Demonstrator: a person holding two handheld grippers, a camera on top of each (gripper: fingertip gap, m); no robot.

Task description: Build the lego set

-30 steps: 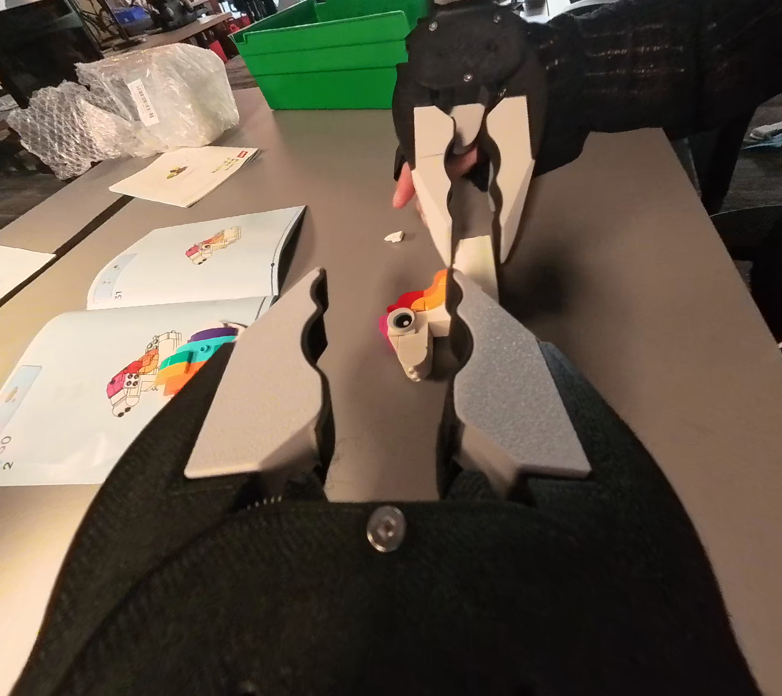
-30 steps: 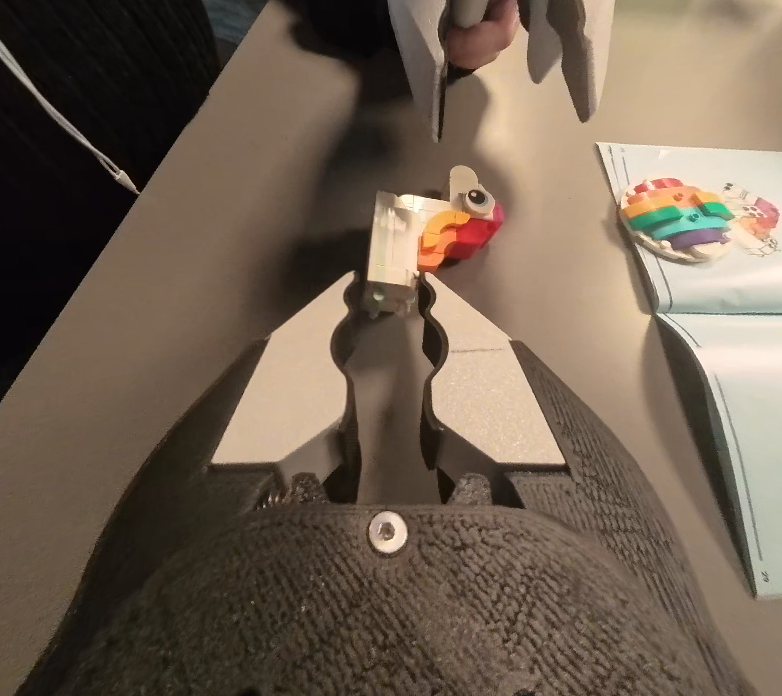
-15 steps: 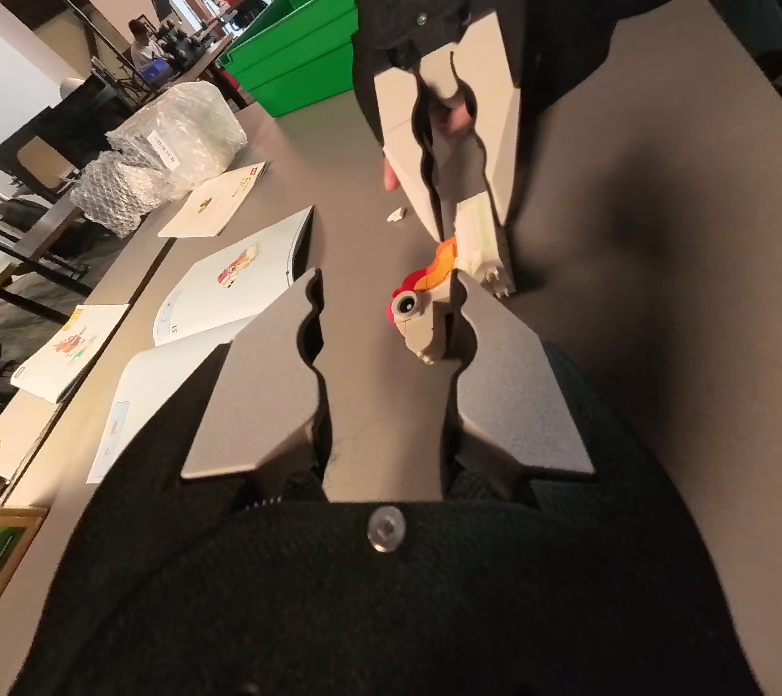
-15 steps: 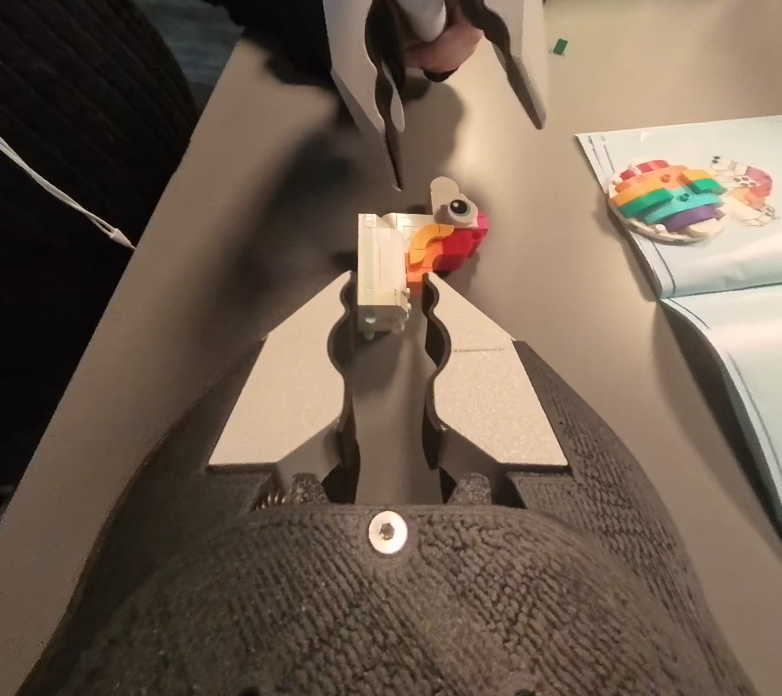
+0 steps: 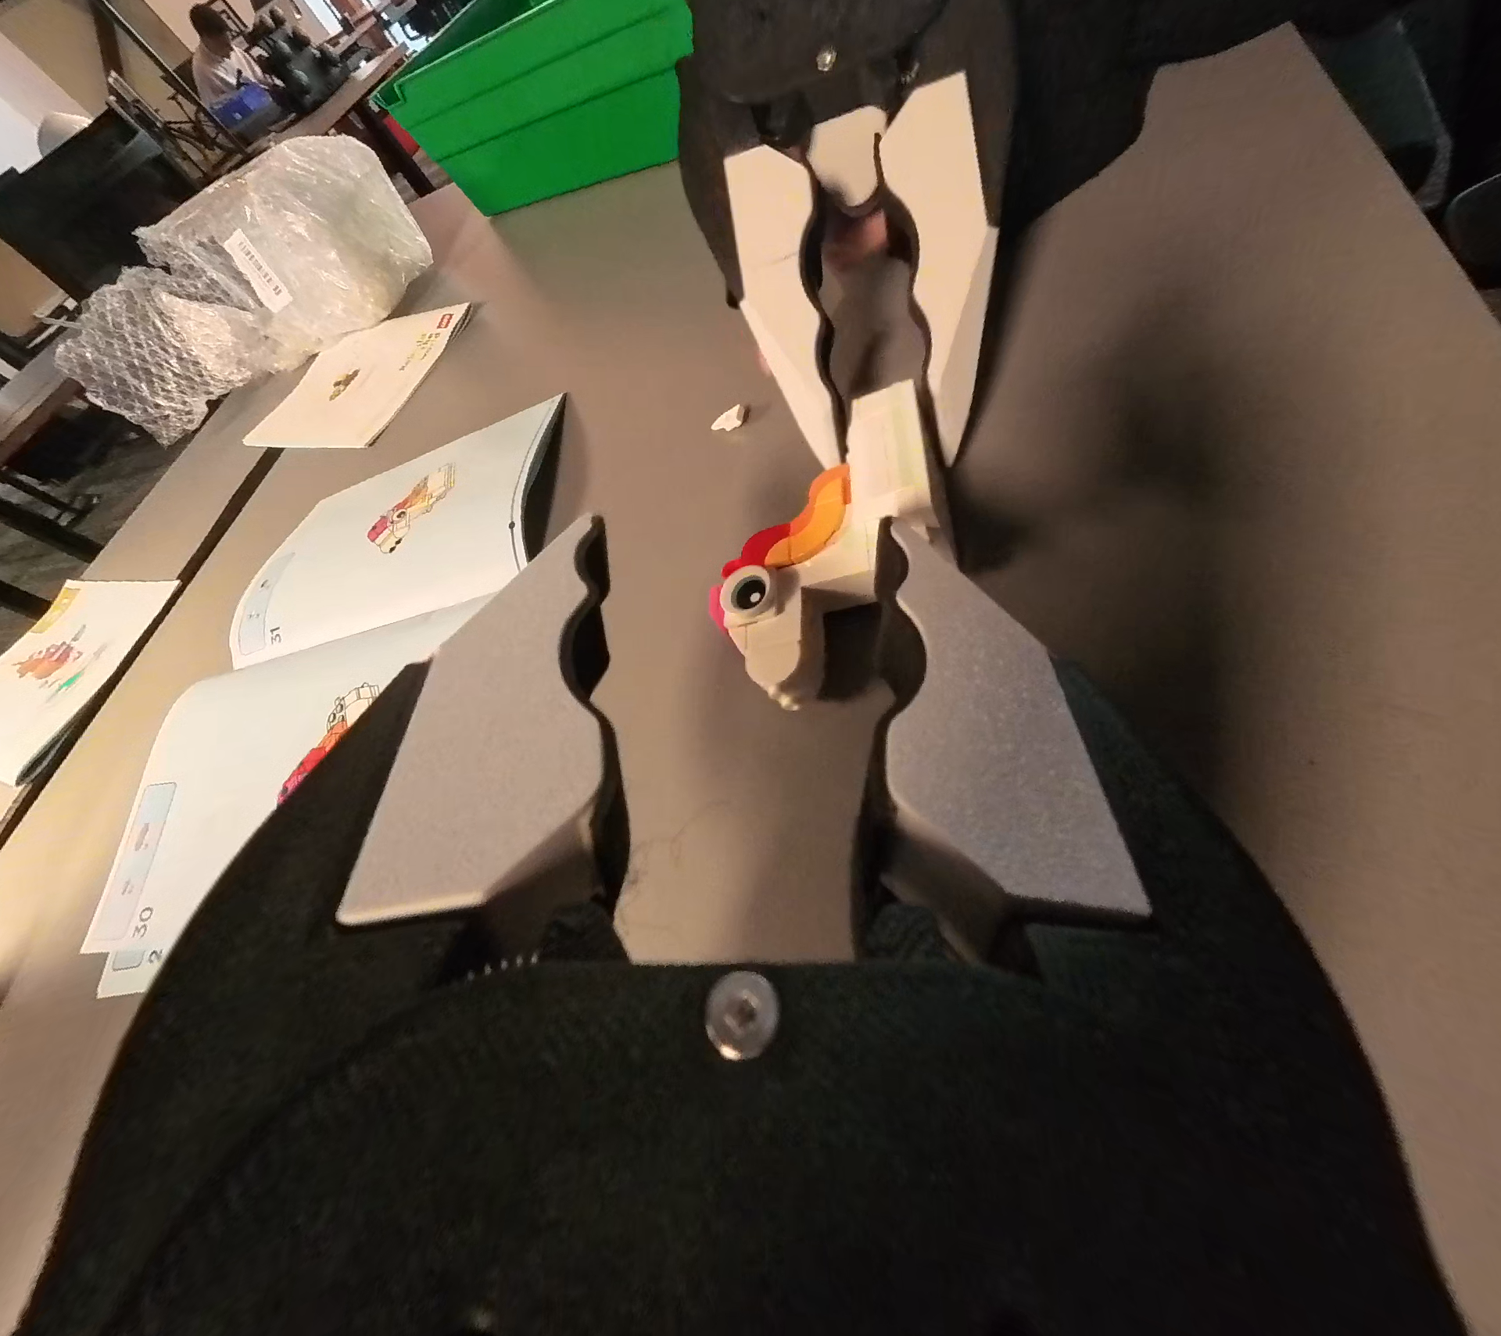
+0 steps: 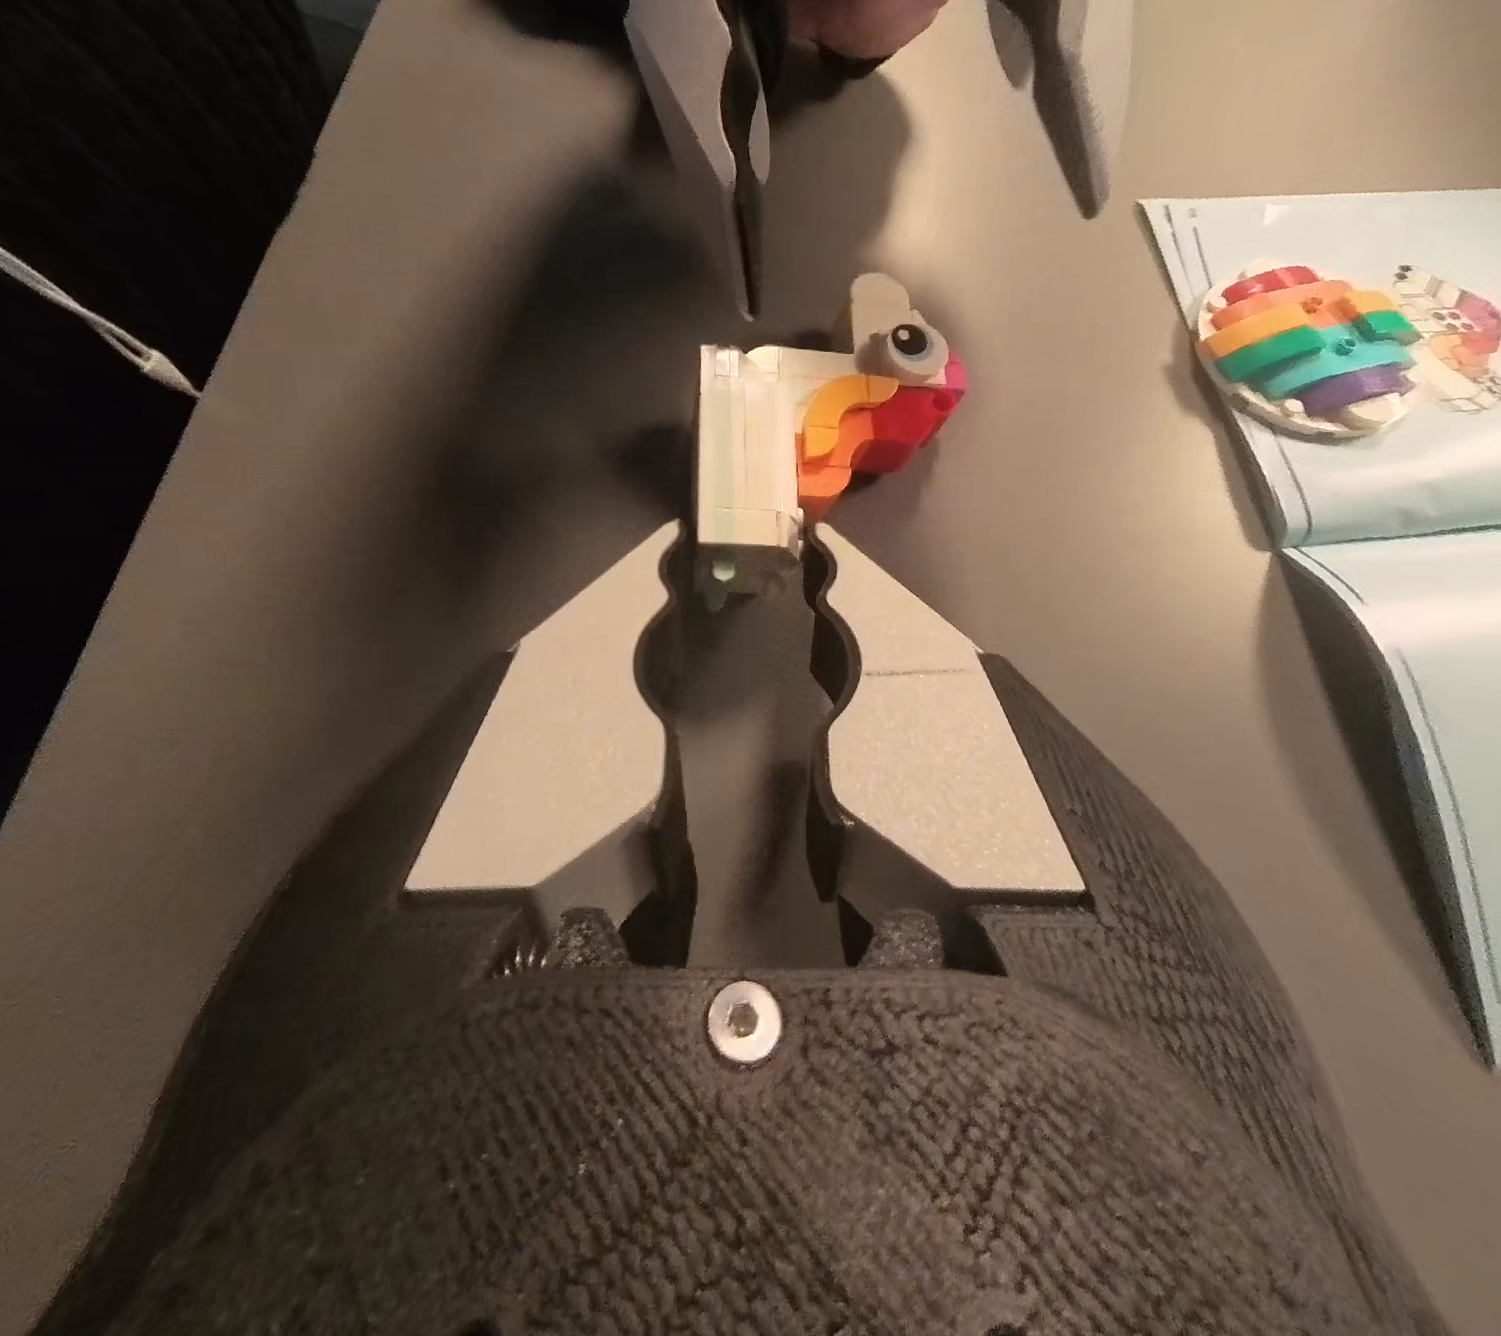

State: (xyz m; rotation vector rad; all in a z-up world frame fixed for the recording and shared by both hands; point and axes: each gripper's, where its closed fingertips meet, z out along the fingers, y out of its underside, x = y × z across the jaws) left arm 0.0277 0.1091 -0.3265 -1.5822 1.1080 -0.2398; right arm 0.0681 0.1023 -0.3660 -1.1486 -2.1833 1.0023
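A small lego model [image 5: 800, 558] with a white body, an orange-and-red mane and a grey head with one eye lies low over the grey table [image 5: 1218, 485]. My right gripper [image 6: 746, 538] is shut on the white body of the model [image 6: 743, 436]. It also shows in the left wrist view [image 5: 885, 436], coming from the far side. My left gripper [image 5: 743, 529] is open, with the model's head between its fingers, close to the right finger [image 5: 975, 712]. The left gripper shows from above in the right wrist view [image 6: 918, 261]. A round rainbow lego piece [image 6: 1316, 347] lies on the open booklet [image 6: 1381, 485].
The open instruction booklet [image 5: 406, 550] and a leaflet [image 5: 365, 379] lie at the left. A small white piece [image 5: 729, 416] lies beyond the model. Stacked green bins [image 5: 552, 103] and bubble wrap [image 5: 268, 257] stand at the back. The table edge [image 6: 268, 290] runs along the left of the right wrist view. My hands' fingertips stand some 6 centimeters from each other. It is some 11 centimeters from my left tips to the round rainbow lego piece [image 6: 1316, 347].
The right gripper kept its hold on the model's white body and tilted with it. The left gripper stayed open and shifted slightly around the head.
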